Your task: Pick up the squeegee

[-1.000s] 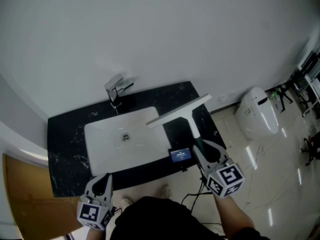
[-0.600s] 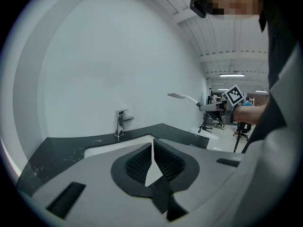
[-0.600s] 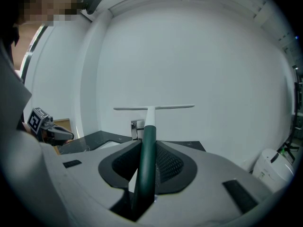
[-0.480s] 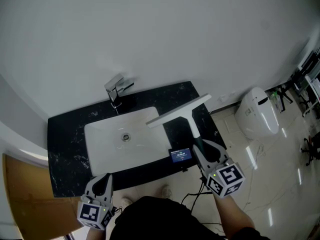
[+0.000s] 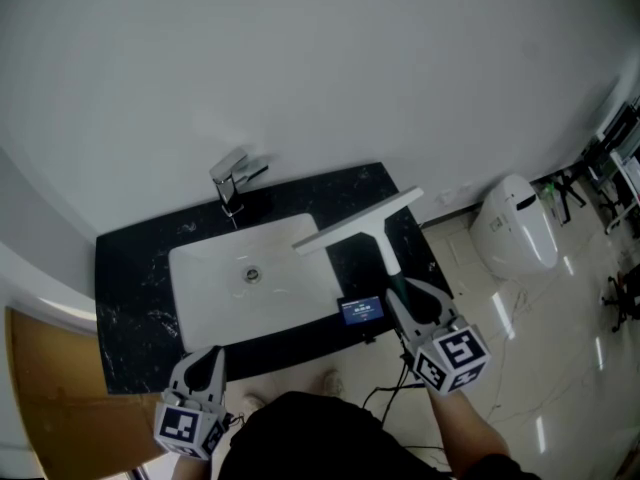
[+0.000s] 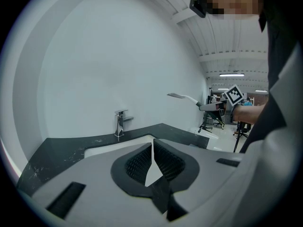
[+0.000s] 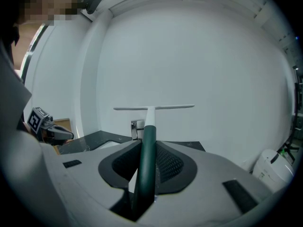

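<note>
White wall (image 5: pixel 300 68) fills the top half of the head view, with pale glossy floor (image 5: pixel 560 348) at 4 o'clock. Black stone bench (image 5: pixel 130 288) runs along the wall, w/ a white rectangular sink (image 5: pixel 220 288) set in its middle. White toilet (image 5: pixel 515 233) stands on the floor at 3 o'clock of the bench, well apart from it.

The squeegee (image 5: pixel 360 223) is in the air over the bench's right end. Its long white blade lies crosswise over the sink's 2 o'clock corner, and its dark green handle runs back toward 5 o'clock into the right claw (image 5: pixel 402 288). In the right gripper view that claw is clamped on the handle, pads pressed to both sides, blade level in front of the wall.

Left claw (image 5: pixel 205 360) sits low at 7 o'clock, off the bench's front edge. Its pads are closed together w/ nothing between them.

Chrome tap (image 5: pixel 232 183) stands on the bench at 12 o'clock of the sink. Small device w/ a lit blue screen (image 5: pixel 360 310) lies at the bench's front edge, just beside the right claw at its 9 o'clock.
</note>
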`<state>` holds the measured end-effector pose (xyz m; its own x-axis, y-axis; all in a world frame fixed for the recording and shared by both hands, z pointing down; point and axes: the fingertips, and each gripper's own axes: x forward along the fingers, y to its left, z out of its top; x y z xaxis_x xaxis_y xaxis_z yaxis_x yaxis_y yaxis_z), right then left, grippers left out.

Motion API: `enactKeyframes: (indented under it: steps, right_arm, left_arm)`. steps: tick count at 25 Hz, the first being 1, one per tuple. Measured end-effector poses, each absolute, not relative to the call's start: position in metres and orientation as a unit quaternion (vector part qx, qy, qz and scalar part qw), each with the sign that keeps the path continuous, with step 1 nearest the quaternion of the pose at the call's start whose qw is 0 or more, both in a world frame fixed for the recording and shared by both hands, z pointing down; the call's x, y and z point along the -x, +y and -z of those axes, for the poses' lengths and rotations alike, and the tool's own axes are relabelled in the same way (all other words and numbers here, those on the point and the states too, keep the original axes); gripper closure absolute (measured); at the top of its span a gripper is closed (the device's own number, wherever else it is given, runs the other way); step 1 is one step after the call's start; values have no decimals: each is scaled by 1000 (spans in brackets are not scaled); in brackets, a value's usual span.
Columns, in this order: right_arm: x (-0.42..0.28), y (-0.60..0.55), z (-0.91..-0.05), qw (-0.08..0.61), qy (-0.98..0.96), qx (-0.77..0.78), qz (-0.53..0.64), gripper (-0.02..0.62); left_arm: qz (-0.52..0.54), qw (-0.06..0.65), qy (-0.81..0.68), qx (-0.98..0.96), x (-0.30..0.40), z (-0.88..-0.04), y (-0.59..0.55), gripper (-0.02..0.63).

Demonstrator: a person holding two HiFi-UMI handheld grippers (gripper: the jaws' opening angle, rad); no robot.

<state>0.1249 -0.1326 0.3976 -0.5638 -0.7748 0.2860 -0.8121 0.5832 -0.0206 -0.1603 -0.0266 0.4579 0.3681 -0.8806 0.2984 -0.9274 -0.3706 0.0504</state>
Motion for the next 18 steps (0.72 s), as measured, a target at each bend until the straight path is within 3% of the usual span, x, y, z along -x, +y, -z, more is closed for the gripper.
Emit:
enactKeyframes:
  steps: [18]
  right_arm:
    - [-125, -134, -399, 126, -881, -451, -75, 500]
  left_arm:
    - [-111, 105, -553, -819, 161, -458, -27, 598]
